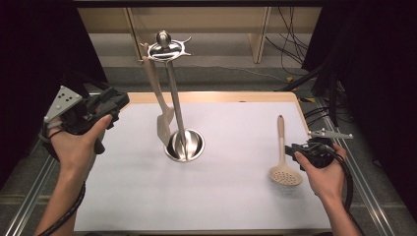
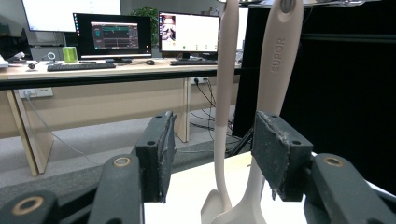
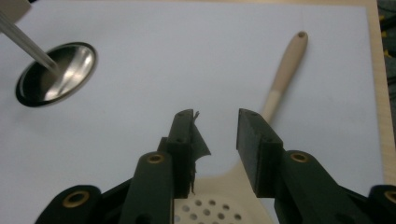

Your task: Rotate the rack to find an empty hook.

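Slotted spoon [image 1: 283, 162] lies flat on the white surface [image 1: 231, 196], perforated round bowl twd the person, long handle pointing away. Right tongs [image 1: 298, 150] hover just beside/above its bowl end; in the right gripper view the jaws stand apart w/ the neck of the spoon [image 3: 280, 79] between and below them, not gripped. Left tongs [image 1: 115, 105] held up at left, jaws wide, nothing in them. Spoon is beige, matte plastic. Shiny steel rack [image 1: 183, 142], round base, carries a hanging beige spatula [image 1: 162, 113].
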Tool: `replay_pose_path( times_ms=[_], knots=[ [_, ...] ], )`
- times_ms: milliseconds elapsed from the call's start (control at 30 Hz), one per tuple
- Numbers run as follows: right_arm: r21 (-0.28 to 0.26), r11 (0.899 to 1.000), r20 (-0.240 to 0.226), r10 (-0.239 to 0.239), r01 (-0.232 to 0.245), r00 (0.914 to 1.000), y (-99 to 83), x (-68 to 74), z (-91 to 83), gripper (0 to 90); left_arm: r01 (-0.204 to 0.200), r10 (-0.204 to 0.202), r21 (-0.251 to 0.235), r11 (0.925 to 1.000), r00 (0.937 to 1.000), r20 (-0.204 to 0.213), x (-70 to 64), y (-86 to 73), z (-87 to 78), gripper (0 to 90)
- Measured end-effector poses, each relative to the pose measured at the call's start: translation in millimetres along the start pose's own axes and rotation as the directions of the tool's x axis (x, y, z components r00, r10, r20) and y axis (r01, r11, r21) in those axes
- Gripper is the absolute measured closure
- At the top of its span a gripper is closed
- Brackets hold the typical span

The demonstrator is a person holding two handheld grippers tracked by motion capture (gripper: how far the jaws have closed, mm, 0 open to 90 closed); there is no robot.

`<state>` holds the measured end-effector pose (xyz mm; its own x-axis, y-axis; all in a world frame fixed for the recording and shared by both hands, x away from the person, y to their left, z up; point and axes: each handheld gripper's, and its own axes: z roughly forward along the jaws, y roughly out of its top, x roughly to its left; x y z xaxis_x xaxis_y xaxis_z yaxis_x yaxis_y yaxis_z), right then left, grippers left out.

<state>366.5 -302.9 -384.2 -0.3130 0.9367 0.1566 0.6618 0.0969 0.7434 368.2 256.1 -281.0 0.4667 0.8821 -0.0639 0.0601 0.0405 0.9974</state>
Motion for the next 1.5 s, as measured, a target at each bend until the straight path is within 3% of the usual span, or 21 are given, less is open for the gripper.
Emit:
replay_pose_path(
  times_ms=[33, 100, 233, 267, 367, 400, 433, 500, 533, 733, 800, 867, 900, 967, 1067, 1100, 1133, 1267, 1300, 1367, 1500],
  knots=[
    [0.018, 0.999, -0.012, 0.047, -0.047, 0.9988, -0.9, 1.6, 2.3, 68.1, 0.000, 0.000, 0.000, 1.0000, 1.0000, 0.000, 0.0, 0.0, 0.0, 48.0],
    [0.033, 0.999, -0.002, 0.003, -0.003, 1.0000, -0.8, -4.1, 7.3, 68.2, -0.006, 0.006, 0.010, 0.9999, 1.0000, -0.005, 0.7, -0.3, -0.5, 47.9],
    [0.101, 0.995, 0.028, 0.003, -0.006, 0.9996, -3.4, -7.2, 15.0, 68.1, -0.002, 0.002, 0.002, 1.0000, 1.0000, -0.005, -3.6, 1.6, -2.6, 47.8],
    [0.141, 0.989, 0.042, 0.035, -0.040, 0.9985, -3.0, -6.8, 14.6, 68.2, -0.003, 0.003, 0.004, 1.0000, 1.0000, -0.004, -4.6, 1.7, -2.8, 47.8],
    [0.161, 0.987, 0.058, -0.006, -0.004, 0.9983, -6.0, -14.2, 22.6, 68.5, -0.007, 0.007, 0.003, 1.0000, 1.0000, 0.000, -5.1, 2.2, -2.9, 47.8],
    [0.179, 0.983, 0.064, 0.037, -0.048, 0.9972, -6.6, -11.7, 23.7, 68.5, -0.005, 0.005, 0.003, 1.0000, 1.0000, 0.000, -4.6, 2.3, -2.9, 47.8],
    [0.173, 0.985, 0.062, 0.001, -0.011, 0.9981, -7.2, -16.3, 27.4, 68.6, 0.000, 0.000, 0.000, 1.0000, 1.0000, -0.001, -3.9, 2.2, -3.0, 47.7],
    [0.201, 0.979, 0.065, 0.005, -0.018, 0.9979, -7.5, -18.1, 29.4, 68.6, 0.003, -0.003, 0.001, 1.0000, 1.0000, -0.004, -2.4, 1.6, -3.3, 47.7],
    [0.230, 0.971, 0.087, 0.051, -0.070, 0.9949, -7.2, -16.2, 29.5, 68.5, 0.003, -0.003, 0.004, 1.0000, 1.0000, -0.005, -1.6, 1.3, -3.6, 47.7],
    [0.305, 0.948, 0.124, 0.052, -0.088, 0.9909, -13.2, -27.7, 37.2, 66.9, 0.003, -0.003, 0.006, 1.0000, 1.0000, -0.007, -1.1, 0.6, -3.4, 47.7],
    [0.354, 0.930, 0.122, 0.060, -0.100, 0.9907, -15.6, -30.7, 36.0, 65.6, 0.002, -0.002, 0.008, 1.0000, 1.0000, -0.007, -1.5, 0.4, -2.9, 47.7],
    [0.364, 0.926, 0.120, 0.059, -0.099, 0.9910, -17.4, -32.5, 36.0, 64.8, 0.003, -0.003, 0.008, 1.0000, 1.0000, -0.006, -1.9, 0.1, -2.5, 47.7],
    [0.409, 0.898, 0.157, 0.108, -0.164, 0.9817, -20.0, -32.5, 35.4, 63.8, 0.002, -0.002, 0.008, 1.0000, 1.0000, -0.004, -2.6, 0.0, -2.2, 47.7],
    [0.449, 0.871, 0.154, 0.146, -0.201, 0.9772, -22.6, -32.4, 34.2, 63.0, 0.002, -0.002, 0.009, 1.0000, 1.0000, -0.003, -2.8, 0.1, -2.3, 47.7],
    [0.481, 0.853, 0.145, 0.149, -0.201, 0.9782, -27.2, -34.5, 34.9, 62.8, 0.003, -0.003, 0.008, 1.0000, 1.0000, -0.007, -2.4, 0.1, -2.6, 47.7],
    [0.479, 0.844, 0.144, 0.195, -0.241, 0.9701, -28.0, -31.7, 35.2, 62.9, 0.004, -0.004, 0.009, 0.9999, 1.0000, -0.008, -2.2, 0.0, -2.5, 47.7],
    [0.481, 0.848, 0.132, 0.181, -0.223, 0.9746, -29.1, -33.7, 35.3, 63.0, 0.004, -0.004, 0.010, 0.9999, 1.0000, -0.009, -2.1, -0.3, -2.3, 47.7],
    [0.492, 0.828, 0.140, 0.227, -0.267, 0.9637, -29.0, -36.8, 34.7, 68.7, 0.003, -0.003, 0.018, 0.9998, 1.0000, -0.005, -2.9, -1.6, -1.1, 47.6],
    [0.495, 0.833, 0.118, 0.218, -0.248, 0.9687, -29.5, -40.0, 35.0, 69.6, 0.000, 0.000, 0.019, 0.9998, 1.0000, -0.004, -3.0, -1.7, -0.9, 47.6],
    [0.492, 0.810, 0.144, 0.284, -0.318, 0.9478, -29.6, -36.7, 34.6, 71.8, -0.001, 0.001, 0.021, 0.9998, 1.0000, -0.003, -3.1, -1.7, -0.7, 47.5],
    [0.466, 0.816, 0.154, 0.305, -0.341, 0.9399, -30.1, -37.8, 33.7, 77.5, 0.000, 0.000, 0.017, 0.9999, 1.0000, -0.003, -3.6, -0.9, -0.9, 47.5]
  ],
)
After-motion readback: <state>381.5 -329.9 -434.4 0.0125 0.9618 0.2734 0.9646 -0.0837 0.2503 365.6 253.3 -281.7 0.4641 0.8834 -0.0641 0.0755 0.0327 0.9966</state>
